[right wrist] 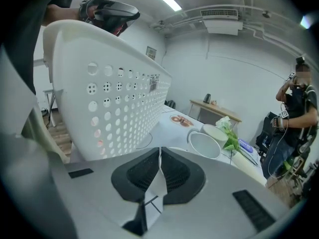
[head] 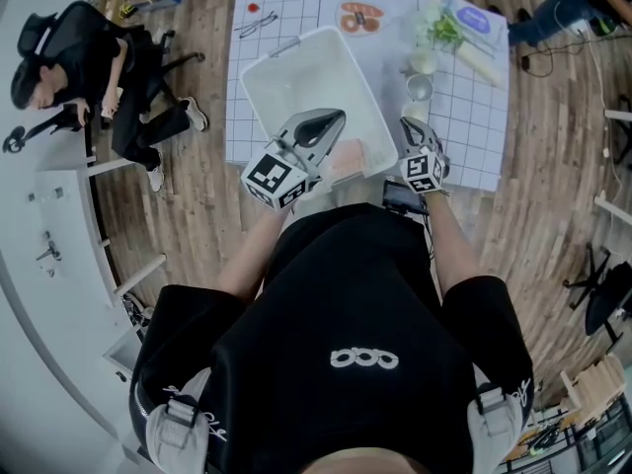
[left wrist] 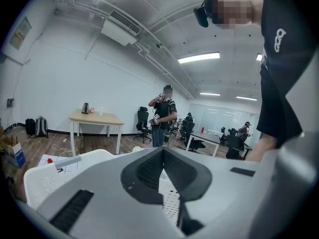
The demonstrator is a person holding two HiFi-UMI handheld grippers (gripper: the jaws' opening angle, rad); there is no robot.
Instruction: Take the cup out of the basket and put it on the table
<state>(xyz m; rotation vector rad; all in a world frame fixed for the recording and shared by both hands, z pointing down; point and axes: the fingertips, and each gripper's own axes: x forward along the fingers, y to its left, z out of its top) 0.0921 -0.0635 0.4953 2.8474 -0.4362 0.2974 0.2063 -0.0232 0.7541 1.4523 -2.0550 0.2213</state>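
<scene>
Left tool (left wrist: 163,152) over the white perforated plastic basket (head: 255,97) and right tool (right wrist: 159,153) beside it are closed, empty. Pinkish thing (head: 350,157) in its near corner, likely the cup: probably light, stiff, slick; pinch the rim

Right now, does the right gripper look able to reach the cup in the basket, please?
Probably not directly: the right gripper, shut, sits outside the basket, whose perforated wall stands between it and the cup; it would need to come over the rim.

The left tongs (left wrist: 163,151) and right tongs (right wrist: 159,152) both point forward, jaws pressed together.
</scene>
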